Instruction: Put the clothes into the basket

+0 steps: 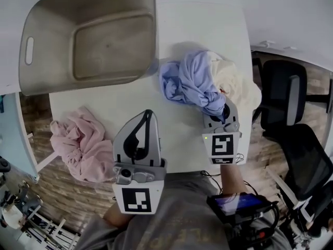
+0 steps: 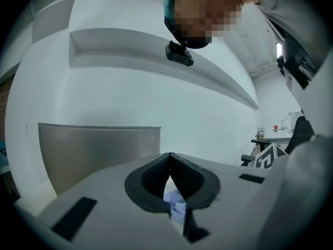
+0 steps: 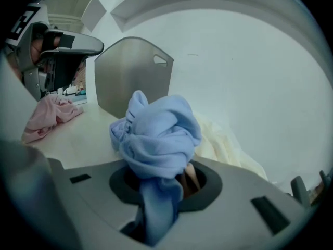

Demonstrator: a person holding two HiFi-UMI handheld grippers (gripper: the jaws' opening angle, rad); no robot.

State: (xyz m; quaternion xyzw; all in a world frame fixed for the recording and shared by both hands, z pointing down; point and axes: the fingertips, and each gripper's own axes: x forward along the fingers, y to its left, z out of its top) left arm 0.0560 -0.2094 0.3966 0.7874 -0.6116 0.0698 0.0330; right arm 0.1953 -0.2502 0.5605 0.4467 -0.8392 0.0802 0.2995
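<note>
The beige basket point(image 1: 49, 40) stands at the table's far left; its wall also shows in the left gripper view point(image 2: 99, 150) and the right gripper view point(image 3: 130, 72). A crumpled light blue garment point(image 1: 190, 82) lies on the white table point(image 1: 130, 103), against a cream garment point(image 1: 231, 79). My right gripper point(image 1: 222, 108) is shut on the blue garment's near end, and the cloth point(image 3: 156, 134) bunches up out of the jaws point(image 3: 161, 178). A pink garment point(image 1: 83, 145) hangs over the table's left front edge. My left gripper point(image 1: 147, 114) hovers shut and empty near the front edge, tips touching point(image 2: 169, 158).
Black office chairs point(image 1: 286, 103) stand just past the table's right edge. The pink garment point(image 3: 49, 116) and the cream garment point(image 3: 223, 145) also show in the right gripper view. A device with a lit screen point(image 1: 239, 204) sits at the person's waist.
</note>
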